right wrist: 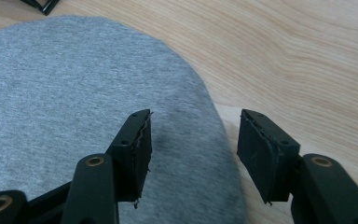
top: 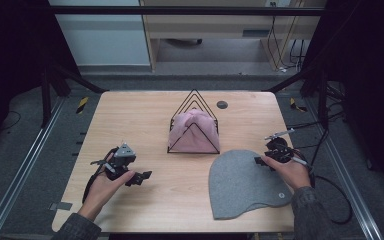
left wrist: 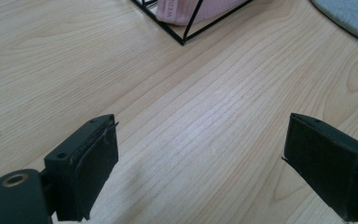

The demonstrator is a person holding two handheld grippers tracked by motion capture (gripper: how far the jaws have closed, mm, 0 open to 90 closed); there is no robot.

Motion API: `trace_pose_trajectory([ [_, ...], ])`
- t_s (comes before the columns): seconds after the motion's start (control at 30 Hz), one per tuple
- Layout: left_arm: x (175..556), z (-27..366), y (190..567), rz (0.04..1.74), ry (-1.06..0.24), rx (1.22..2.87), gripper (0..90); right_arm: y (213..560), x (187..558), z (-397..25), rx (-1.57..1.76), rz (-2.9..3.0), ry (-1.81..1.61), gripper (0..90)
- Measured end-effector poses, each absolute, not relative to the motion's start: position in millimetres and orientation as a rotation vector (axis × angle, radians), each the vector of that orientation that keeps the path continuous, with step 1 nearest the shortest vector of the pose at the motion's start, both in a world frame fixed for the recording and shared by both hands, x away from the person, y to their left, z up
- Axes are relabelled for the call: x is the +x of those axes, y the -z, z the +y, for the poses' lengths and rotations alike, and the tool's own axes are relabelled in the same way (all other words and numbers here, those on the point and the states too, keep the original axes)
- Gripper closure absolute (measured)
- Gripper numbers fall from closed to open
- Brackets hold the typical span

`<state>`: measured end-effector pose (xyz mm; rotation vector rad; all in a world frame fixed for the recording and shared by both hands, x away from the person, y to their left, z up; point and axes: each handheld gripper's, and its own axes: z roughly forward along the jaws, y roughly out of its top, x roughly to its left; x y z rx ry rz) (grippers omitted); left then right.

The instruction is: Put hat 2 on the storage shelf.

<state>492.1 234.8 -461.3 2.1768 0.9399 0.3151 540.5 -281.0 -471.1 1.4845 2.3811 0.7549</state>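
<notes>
The right gripper point(right wrist: 193, 156) is hanging over the near edge of the grey beanie point(right wrist: 74, 116), its jaws partly apart with the cloth's rim between them but not pinched. The left gripper point(left wrist: 200, 172) is hovering over bare tabletop point(left wrist: 205, 116), jaws spread wide and holding nothing; the wire rack point(left wrist: 186, 28) with pink cloth point(left wrist: 182, 9) is lying ahead of it.
</notes>
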Motion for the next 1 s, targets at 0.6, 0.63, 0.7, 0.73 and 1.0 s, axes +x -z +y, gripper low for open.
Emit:
trace_pose_trajectory([
  [0.6, 492.0, 233.5, 463.3, 0.936, -0.299, 2.187, 10.4, 474.0, 539.7, -267.2, 1.384, 2.508, -0.689, 77.9],
  [0.63, 492.0, 233.6, 463.2, 0.935, -0.298, 2.186, 10.4, 473.5, 539.2, -266.9, 1.369, 2.519, -0.696, 82.6],
  [0.7, 491.9, 233.5, 463.2, 0.935, -0.293, 2.185, 10.5, 472.2, 537.2, -265.2, 1.361, 2.533, -0.710, 85.4],
  [0.73, 491.8, 233.2, 463.4, 0.932, -0.287, 2.187, 11.0, 470.9, 535.8, -263.8, 1.355, 2.542, -0.713, 85.5],
  [1.0, 488.1, 226.8, 462.3, 0.891, -0.254, 2.201, 11.3, 441.5, 514.9, -251.5, 1.201, 2.539, -0.793, 85.9],
])
